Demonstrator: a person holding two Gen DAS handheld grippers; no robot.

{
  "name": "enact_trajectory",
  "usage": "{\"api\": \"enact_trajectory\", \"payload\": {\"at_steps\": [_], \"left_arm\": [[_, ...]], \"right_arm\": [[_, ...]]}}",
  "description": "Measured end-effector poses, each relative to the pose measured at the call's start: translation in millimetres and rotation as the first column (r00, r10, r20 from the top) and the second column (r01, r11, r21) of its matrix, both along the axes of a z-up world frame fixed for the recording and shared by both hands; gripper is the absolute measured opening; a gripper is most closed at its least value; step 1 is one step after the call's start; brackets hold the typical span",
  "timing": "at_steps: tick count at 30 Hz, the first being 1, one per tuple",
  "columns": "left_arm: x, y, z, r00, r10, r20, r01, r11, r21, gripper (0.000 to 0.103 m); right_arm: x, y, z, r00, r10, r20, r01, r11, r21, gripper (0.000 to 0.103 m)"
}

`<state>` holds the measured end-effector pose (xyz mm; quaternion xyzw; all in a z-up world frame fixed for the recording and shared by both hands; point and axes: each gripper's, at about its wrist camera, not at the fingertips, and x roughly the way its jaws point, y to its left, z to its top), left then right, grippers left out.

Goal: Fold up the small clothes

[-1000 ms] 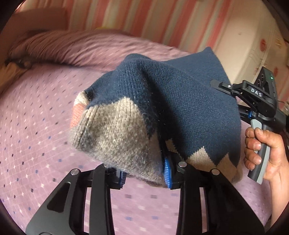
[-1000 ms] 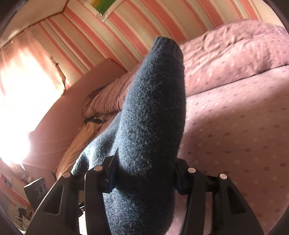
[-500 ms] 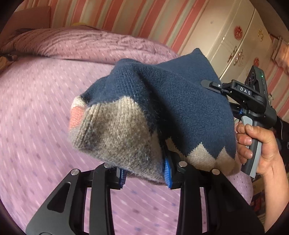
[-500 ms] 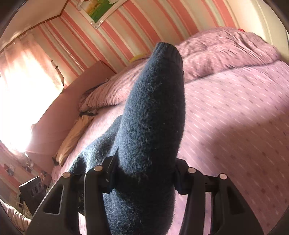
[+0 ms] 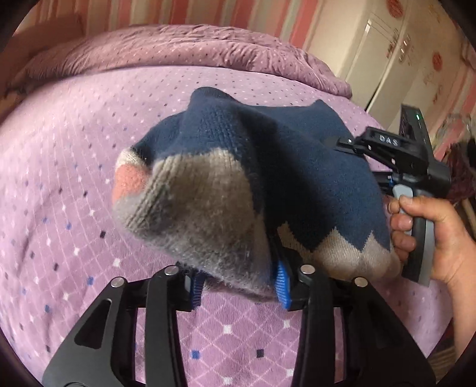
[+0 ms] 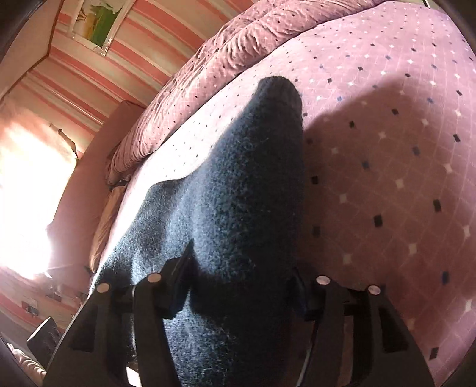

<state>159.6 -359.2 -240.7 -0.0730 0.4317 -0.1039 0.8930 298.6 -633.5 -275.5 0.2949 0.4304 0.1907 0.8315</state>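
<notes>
Left wrist view: The left tool (image 5: 238,285) is seen from behind, its two black fingers reaching forward with blue pads (image 5: 281,281) at the tips. A folded knit garment (image 5: 253,184), navy with a beige zigzag band and a pink patch at one corner, sits bunched between the pads and is carried above the bed (image 5: 74,178). The jaws are opening; the right pad is against the knit, while the left pad shows partly clear beneath the fabric edge, so whether it is against the knit cannot be told. The bed is covered in a purple sheet with small diamond dots. A rumpled duvet (image 5: 178,50) of matching pattern lies along its far side. At the right edge, a hand (image 5: 431,235) grips the grey handle of the right tool (image 5: 345,143), whose black fingers disappear behind the far end of the garment. A white wardrobe (image 5: 392,59) stands beyond.

Right wrist view: The right tool (image 6: 238,285) has the navy end of the garment (image 6: 238,208) filling the gap between its fingers, and the fabric rises forward in a tall ridge. The jaws are opening, with the knit between them and against both sides. The bed (image 6: 386,148) lies below, with the garment's shadow on the sheet. The striped wall (image 6: 89,74) carries a framed picture (image 6: 95,23).
</notes>
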Motion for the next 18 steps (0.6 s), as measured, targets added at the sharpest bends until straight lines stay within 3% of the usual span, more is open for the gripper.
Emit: {"api": "enact_trajectory", "payload": {"at_steps": [1, 2, 4, 7, 9, 12, 16, 18], "left_arm": [[-2, 7, -2, 1.000, 0.020, -0.007, -0.020, 0.999, -0.027, 0.055], [-7, 15, 0, 0.999, 0.047, 0.000, -0.047, 0.998, -0.039, 0.067], [-13, 26, 4, 0.997, 0.078, 0.018, -0.077, 0.995, -0.061, 0.073], [-27, 42, 11, 0.997, 0.079, 0.025, -0.077, 0.994, -0.076, 0.074], [-39, 59, 24, 0.994, 0.092, 0.056, -0.087, 0.992, -0.086, 0.072], [-53, 71, 46, 0.988, 0.073, 0.139, -0.063, 0.995, -0.075, 0.073], [-40, 66, 72, 0.957, -0.045, 0.285, 0.029, 0.998, 0.058, 0.077], [-29, 81, 79, 0.954, -0.050, 0.297, 0.036, 0.998, 0.053, 0.077]], "right_arm": [[0, 1, 3, 1.000, -0.005, 0.001, 0.005, 1.000, -0.017, 0.076], [0, 3, 8, 1.000, -0.028, 0.001, 0.028, 0.997, -0.078, 0.082], [2, 6, 17, 0.999, -0.046, -0.023, 0.042, 0.987, -0.152, 0.087], [-6, 6, 32, 0.994, -0.096, -0.050, 0.083, 0.972, -0.222, 0.089], [-20, 11, 56, 0.990, -0.140, 0.002, 0.132, 0.932, -0.338, 0.090], [-56, 25, 99, 0.975, -0.178, 0.132, 0.216, 0.887, -0.408, 0.099], [-112, 52, 131, 0.941, -0.233, 0.247, 0.328, 0.811, -0.484, 0.101], [-140, 88, 138, 0.927, -0.198, 0.318, 0.350, 0.758, -0.550, 0.101]]}}
